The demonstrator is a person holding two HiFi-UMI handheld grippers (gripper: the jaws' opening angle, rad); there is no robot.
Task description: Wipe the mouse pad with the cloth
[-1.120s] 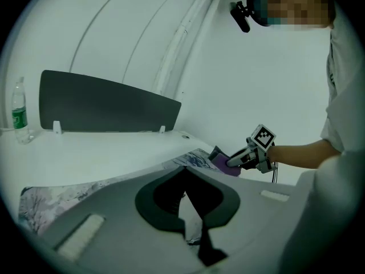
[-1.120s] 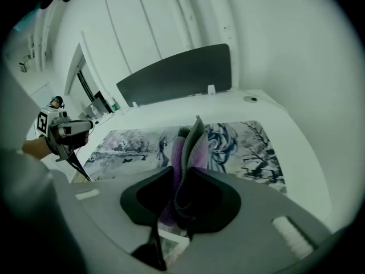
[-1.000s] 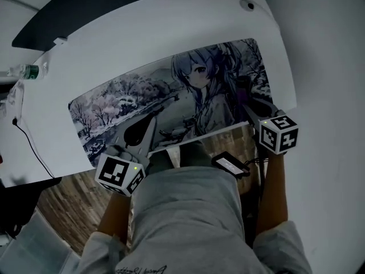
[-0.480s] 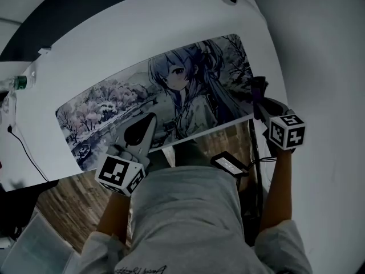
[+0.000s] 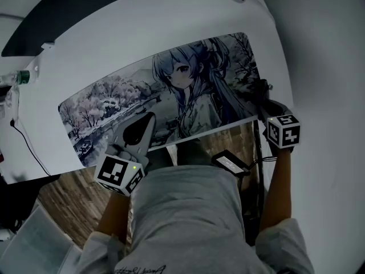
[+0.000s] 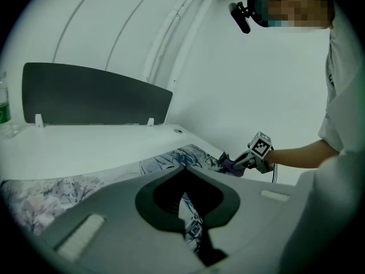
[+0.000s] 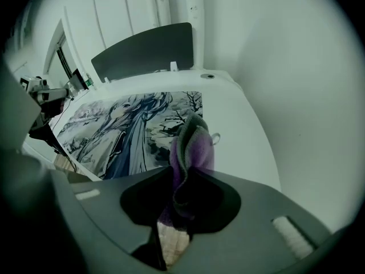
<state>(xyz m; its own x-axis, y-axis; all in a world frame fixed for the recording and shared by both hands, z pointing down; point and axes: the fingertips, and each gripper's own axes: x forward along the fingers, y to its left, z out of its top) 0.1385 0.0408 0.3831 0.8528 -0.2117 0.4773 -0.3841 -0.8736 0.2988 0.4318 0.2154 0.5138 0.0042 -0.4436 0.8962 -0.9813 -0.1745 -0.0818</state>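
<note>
A long mouse pad (image 5: 159, 104) printed with a long-haired figure and snowy trees lies across the white desk (image 5: 102, 44). My right gripper (image 5: 261, 99) is shut on a purple and grey cloth (image 7: 191, 147), at the pad's right end near the desk's front edge. In the right gripper view the cloth stands up between the jaws, over the pad (image 7: 125, 127). My left gripper (image 5: 149, 117) sits over the pad's front edge left of centre, jaws together with nothing between them. The left gripper view shows the pad (image 6: 171, 158) and my right gripper (image 6: 234, 165) with the cloth.
A water bottle (image 5: 17, 79) lies at the desk's far left, with a black cable (image 5: 28, 144) below it. A dark panel (image 5: 68, 13) runs along the desk's back edge. A small black device (image 5: 231, 164) hangs at the person's waist. Wood floor (image 5: 63, 196) shows below the desk.
My right gripper with the cloth has moved right, from over the pad's near right part to its right end. The left gripper has stayed in place.
</note>
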